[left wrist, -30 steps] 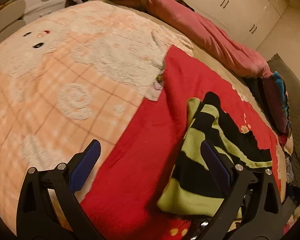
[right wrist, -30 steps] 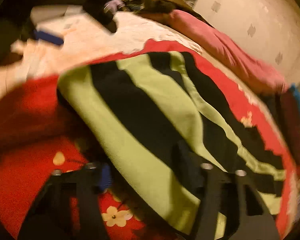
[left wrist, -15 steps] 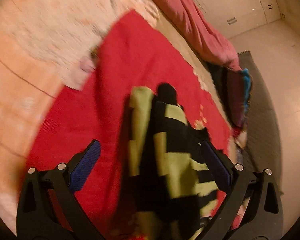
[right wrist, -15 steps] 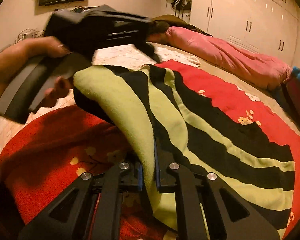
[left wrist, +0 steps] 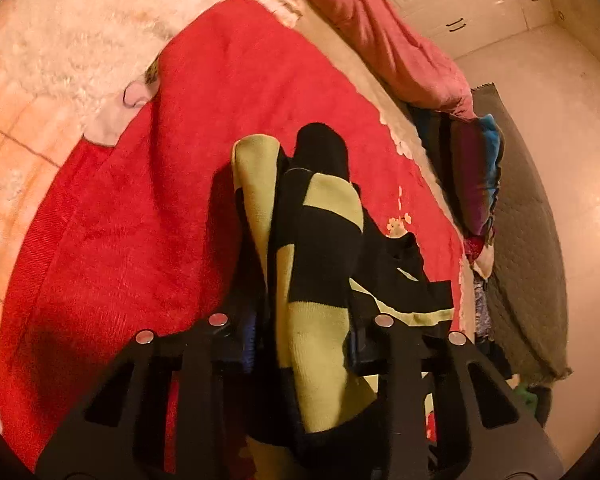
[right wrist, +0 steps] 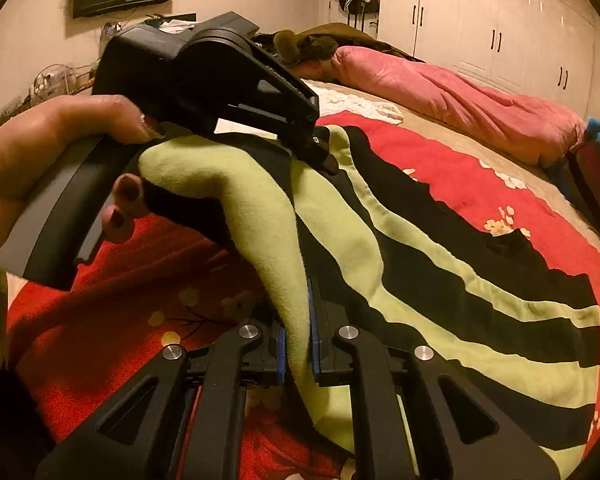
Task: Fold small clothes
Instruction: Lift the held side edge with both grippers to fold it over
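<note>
Black-and-lime striped knit, the small garment [right wrist: 440, 280] lies rumpled on a red blanket [left wrist: 148, 208] spread over the bed, its near edge bunched and lifted between the two tools. Right gripper [right wrist: 298, 344] has its jaws clenched tight on a lime fold at the near edge, while the left gripper [left wrist: 300, 336] has its jaws closing on a thick striped bunch that already fills the gap between them. Seen from the right wrist, the person's left hand [right wrist: 40, 168] wraps the handle at the left, angling that tool down onto the garment's far-left edge.
</note>
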Tool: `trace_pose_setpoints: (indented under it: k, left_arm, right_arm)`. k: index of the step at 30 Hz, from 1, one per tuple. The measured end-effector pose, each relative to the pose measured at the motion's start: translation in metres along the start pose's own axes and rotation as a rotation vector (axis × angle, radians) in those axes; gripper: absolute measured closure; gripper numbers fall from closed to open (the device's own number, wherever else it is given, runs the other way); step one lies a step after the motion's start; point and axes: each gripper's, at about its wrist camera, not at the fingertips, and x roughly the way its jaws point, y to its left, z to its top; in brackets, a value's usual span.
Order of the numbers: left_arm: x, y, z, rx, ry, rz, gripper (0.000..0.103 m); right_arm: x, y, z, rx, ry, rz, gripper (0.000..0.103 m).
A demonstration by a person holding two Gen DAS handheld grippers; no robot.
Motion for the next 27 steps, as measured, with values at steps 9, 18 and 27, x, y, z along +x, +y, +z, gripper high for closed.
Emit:
trace_pose_setpoints:
  k: [9, 18, 27]
  left_arm:
    - [-0.018, -0.067, -0.009, 0.104, -0.044, -0.03, 0.082]
    - [0.003, -0.153, -0.033, 0.214, -0.012, -0.038, 0.082]
    - [0.06, -0.212, -0.077, 0.296, 0.105, -0.009, 0.081]
  right_arm:
    - [-0.041, -0.027, -0.001, 0.072, -0.072, -0.015, 0.095]
    - [-0.097, -0.061, -0.023, 0.127, -0.133, -0.073, 0.096]
    - [-0.129, -0.091, -0.069, 0.192, -0.106, -0.127, 0.096]
